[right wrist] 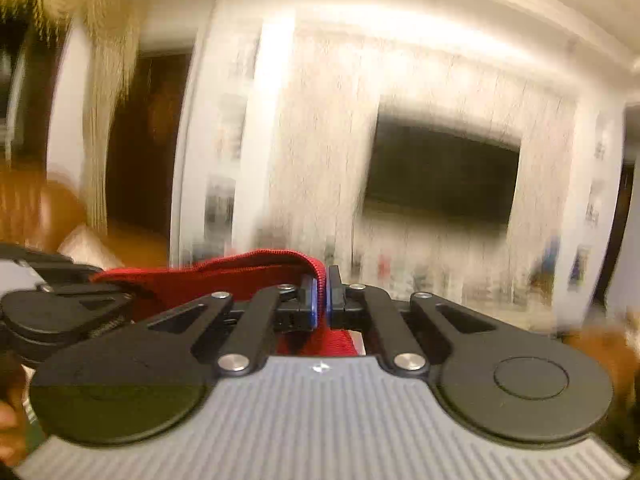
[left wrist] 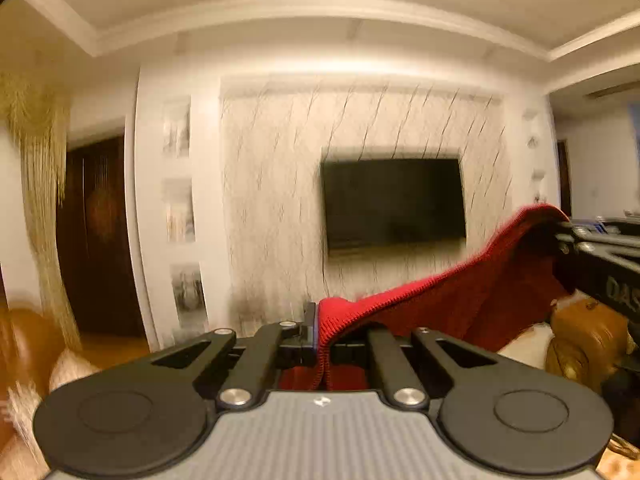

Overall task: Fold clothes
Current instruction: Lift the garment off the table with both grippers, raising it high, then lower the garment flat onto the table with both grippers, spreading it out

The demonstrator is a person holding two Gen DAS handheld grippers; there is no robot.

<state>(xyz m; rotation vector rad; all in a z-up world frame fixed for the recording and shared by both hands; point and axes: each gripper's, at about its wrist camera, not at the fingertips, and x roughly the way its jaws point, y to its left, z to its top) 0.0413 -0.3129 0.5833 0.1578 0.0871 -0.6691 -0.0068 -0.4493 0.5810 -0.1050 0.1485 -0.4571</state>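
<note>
A red knitted garment (left wrist: 440, 304) hangs in the air, stretched between both grippers. In the left wrist view my left gripper (left wrist: 320, 332) is shut on its ribbed edge, and the cloth drapes over the right finger. The right gripper (left wrist: 568, 232) comes in from the right edge of that view, pinching the garment's other raised corner. In the right wrist view my right gripper (right wrist: 321, 300) is shut on a ribbed edge of the red garment (right wrist: 224, 280), and the left gripper (right wrist: 60, 304) shows at the left with cloth running to it. Both views are blurred.
A dark wall-mounted TV (left wrist: 394, 202) faces me on a patterned wall. A dark doorway (left wrist: 96, 232) and a fringed curtain (left wrist: 36, 148) stand at the left. Brown leather sofa cushions (left wrist: 588, 340) lie low at the right. A hand (right wrist: 10, 420) shows at the left edge.
</note>
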